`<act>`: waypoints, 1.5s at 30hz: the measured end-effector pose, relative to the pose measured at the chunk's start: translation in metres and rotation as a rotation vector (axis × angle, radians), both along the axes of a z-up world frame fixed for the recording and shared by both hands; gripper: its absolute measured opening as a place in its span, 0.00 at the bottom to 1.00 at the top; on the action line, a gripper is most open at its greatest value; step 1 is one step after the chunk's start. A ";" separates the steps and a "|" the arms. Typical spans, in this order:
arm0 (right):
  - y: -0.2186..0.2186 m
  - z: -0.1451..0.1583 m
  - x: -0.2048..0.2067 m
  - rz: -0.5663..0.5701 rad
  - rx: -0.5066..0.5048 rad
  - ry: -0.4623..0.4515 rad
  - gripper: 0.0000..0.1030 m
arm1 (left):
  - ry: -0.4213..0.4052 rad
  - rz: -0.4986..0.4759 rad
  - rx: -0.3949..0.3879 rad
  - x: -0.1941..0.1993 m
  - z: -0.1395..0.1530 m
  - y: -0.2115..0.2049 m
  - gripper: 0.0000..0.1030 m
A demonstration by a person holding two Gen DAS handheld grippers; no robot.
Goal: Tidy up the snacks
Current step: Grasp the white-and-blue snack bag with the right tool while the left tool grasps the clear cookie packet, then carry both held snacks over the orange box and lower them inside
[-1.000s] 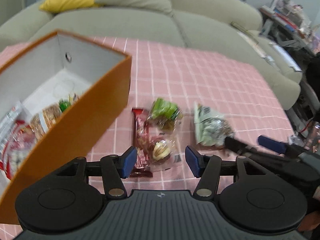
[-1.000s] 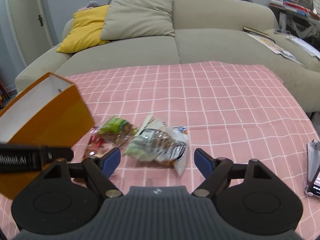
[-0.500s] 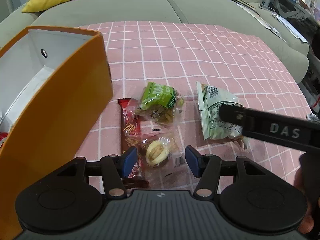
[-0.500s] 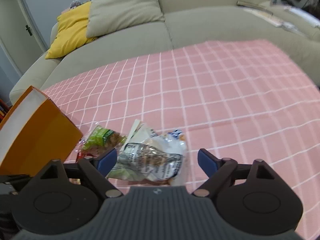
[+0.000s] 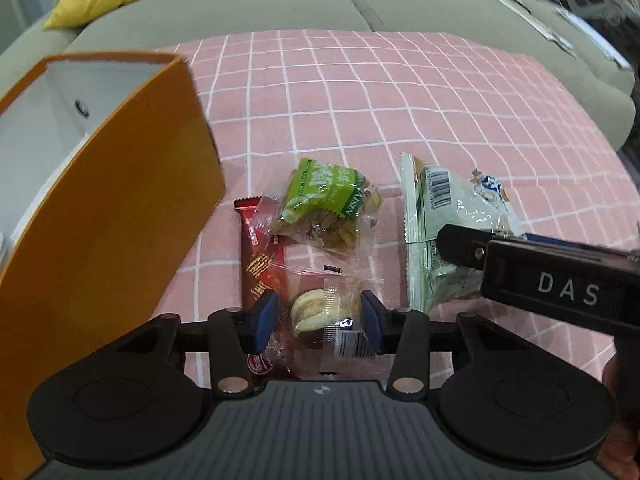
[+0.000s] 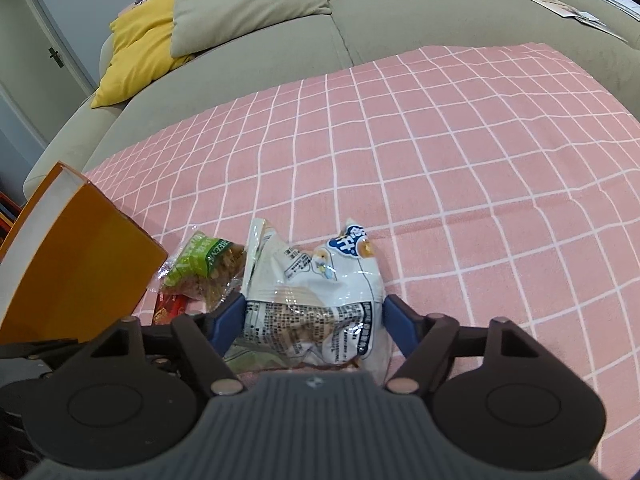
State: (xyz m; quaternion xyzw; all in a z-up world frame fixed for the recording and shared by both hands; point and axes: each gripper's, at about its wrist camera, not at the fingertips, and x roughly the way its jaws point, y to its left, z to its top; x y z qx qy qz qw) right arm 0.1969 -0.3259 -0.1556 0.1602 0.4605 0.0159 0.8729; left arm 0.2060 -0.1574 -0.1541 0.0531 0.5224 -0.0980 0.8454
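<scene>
Both grippers are grabbing snacks. The left gripper has just been closing, its blue pads either side of the clear cookie pack at the bottom middle; I cannot tell if they press yet. The right gripper has just been closing too, and hugs the white bag. Next, I think, lift both into the orange box on the left.

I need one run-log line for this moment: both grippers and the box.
left gripper: closing around cookie pack | right gripper: closing around white snack bag | orange box: beside snacks

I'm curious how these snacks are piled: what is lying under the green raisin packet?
The green raisin packet overlaps the red wafer bar at its left and a clear-wrapped biscuit packet nearer the camera. Whatever lies directly beneath its middle is covered; elsewhere only the pink checked cloth shows.
</scene>
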 end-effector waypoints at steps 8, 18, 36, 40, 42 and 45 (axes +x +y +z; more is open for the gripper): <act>0.000 0.004 -0.007 0.033 -0.024 -0.001 0.48 | -0.010 -0.023 0.026 0.002 0.000 -0.004 0.40; -0.001 0.015 -0.029 0.058 -0.038 -0.013 0.44 | -0.039 -0.038 -0.016 -0.009 0.011 0.000 0.38; 0.021 0.044 -0.108 0.127 -0.048 -0.053 0.44 | -0.139 0.026 -0.148 -0.061 0.079 0.047 0.38; 0.033 0.051 -0.121 0.167 -0.058 -0.068 0.44 | -0.159 0.035 -0.158 -0.074 0.091 0.057 0.38; 0.038 0.056 -0.126 0.181 -0.061 -0.078 0.44 | -0.164 0.042 -0.163 -0.080 0.095 0.063 0.38; 0.047 0.065 -0.132 0.203 -0.068 -0.099 0.44 | -0.173 0.058 -0.177 -0.089 0.100 0.075 0.38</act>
